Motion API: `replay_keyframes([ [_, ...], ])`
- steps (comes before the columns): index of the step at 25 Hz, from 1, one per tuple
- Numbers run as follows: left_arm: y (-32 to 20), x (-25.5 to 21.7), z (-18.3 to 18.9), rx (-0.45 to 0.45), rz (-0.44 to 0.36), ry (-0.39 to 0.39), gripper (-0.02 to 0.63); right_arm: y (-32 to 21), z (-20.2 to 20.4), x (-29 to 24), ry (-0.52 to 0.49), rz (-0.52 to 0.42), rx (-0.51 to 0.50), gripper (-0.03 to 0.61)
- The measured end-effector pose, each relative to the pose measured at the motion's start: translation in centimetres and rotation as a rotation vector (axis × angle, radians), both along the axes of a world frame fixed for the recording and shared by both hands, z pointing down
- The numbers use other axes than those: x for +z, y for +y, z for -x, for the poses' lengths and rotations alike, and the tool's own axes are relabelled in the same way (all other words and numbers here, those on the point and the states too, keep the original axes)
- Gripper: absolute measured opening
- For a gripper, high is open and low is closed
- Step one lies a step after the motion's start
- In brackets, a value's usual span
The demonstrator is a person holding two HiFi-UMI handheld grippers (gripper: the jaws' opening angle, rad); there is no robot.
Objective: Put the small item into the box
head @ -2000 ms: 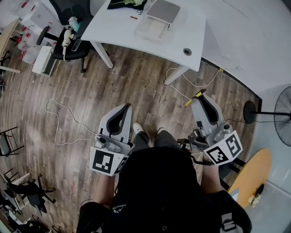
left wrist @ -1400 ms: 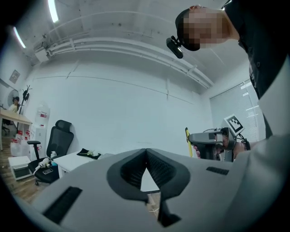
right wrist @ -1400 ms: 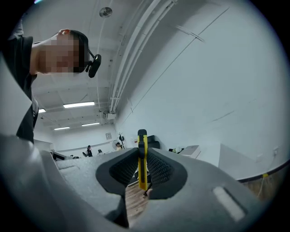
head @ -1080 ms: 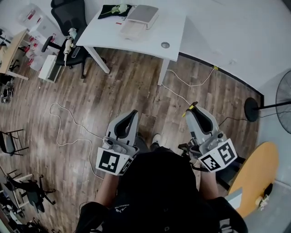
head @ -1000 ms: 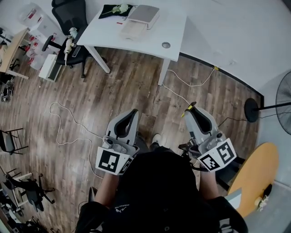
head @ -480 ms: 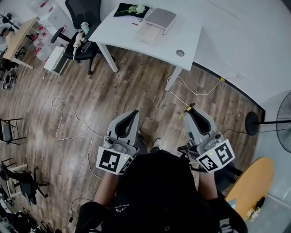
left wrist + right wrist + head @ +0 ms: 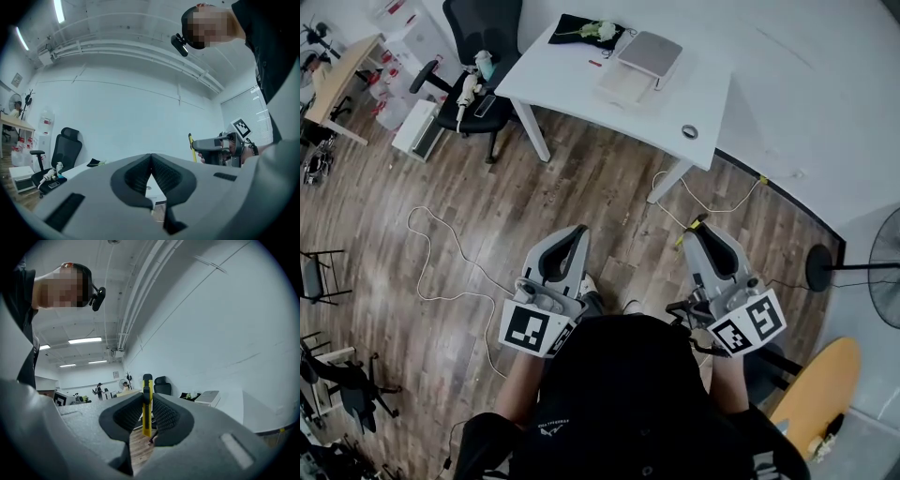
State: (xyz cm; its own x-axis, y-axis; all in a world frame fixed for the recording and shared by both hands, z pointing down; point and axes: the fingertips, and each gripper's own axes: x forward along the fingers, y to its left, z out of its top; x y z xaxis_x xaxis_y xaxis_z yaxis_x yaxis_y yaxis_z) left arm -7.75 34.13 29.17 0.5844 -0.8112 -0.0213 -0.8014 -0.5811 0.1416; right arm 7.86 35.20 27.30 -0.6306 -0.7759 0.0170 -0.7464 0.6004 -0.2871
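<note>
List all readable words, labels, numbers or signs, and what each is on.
No text is legible.
White print on the person's black shirt: too small to read.
Red label on the white unit: blurred.
Cube on the left gripper, cube on the right gripper: patterns, no letters.
The yellow item in the right gripper: no print seen.

My two claws are pale grey moulded shells. Left claw [image 7: 577,231] and right claw [image 7: 699,226] each have dark ribbed pads [image 7: 166,174] and a marker cube [image 7: 528,330] printed with black-and-white squares. Thin dark cables [image 7: 682,309] bunch beside the right one. I wear a black top [image 7: 619,394], seemingly with small white print at the collar.
</note>
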Motion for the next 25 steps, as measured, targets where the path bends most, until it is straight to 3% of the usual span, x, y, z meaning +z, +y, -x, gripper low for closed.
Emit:
replay_keyframes([
  [7,-3.4,-0.3,4.0,0.02,-0.019,0.0,0.005,-2.9,3.9,0.2,-0.018,0.002,0.022,0.067],
  [15,-5.2,0.0,8.3,-0.03,-0.009,0.012,0.005,-5.2,6.6,0.2,-0.015,0.003,0.019,0.069],
  [25,-8.6,1.3,9.2,-0.085,0.019,0.019,0.005,-9.9,6.2,1.7,-0.038,0.045,0.006,0.068],
])
